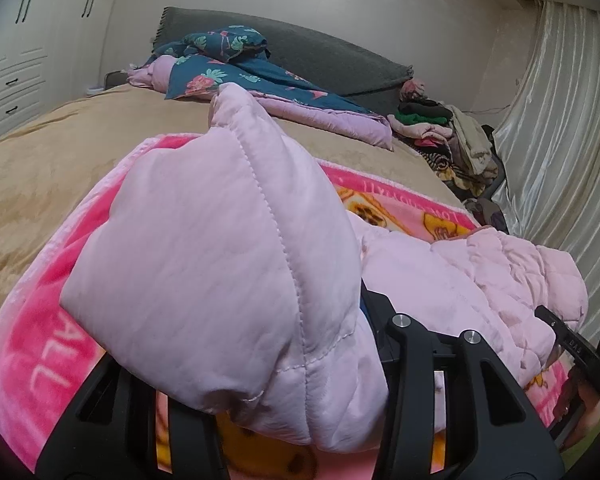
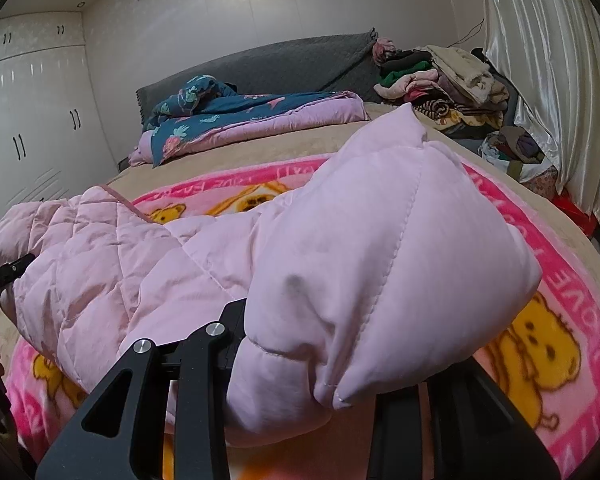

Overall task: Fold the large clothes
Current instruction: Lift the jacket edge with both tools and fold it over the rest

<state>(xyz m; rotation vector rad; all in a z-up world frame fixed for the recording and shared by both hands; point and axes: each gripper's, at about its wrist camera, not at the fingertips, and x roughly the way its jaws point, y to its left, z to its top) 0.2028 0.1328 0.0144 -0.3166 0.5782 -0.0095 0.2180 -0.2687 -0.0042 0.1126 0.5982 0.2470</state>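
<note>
A pale pink quilted jacket point(image 1: 204, 248) is lifted off a pink cartoon-bear blanket point(image 1: 32, 340) on the bed. In the left wrist view a padded corner of it bulges over my left gripper point(image 1: 300, 360), whose jaws are closed on the fabric with their tips hidden under it. The right wrist view shows the same jacket point(image 2: 380, 248) bunched over my right gripper point(image 2: 300, 360), also shut on the cloth. The rest of the jacket hangs between the two grippers above the blanket point(image 2: 540, 360). Each view catches the other gripper at its edge.
A beige bedspread point(image 1: 60, 160) covers the bed. A teal floral duvet point(image 1: 228, 64) lies by the grey headboard point(image 1: 320, 52). A pile of clothes point(image 1: 452, 132) sits beside the bed near a cream curtain point(image 1: 560, 140). White wardrobes point(image 1: 20, 60) stand on the left.
</note>
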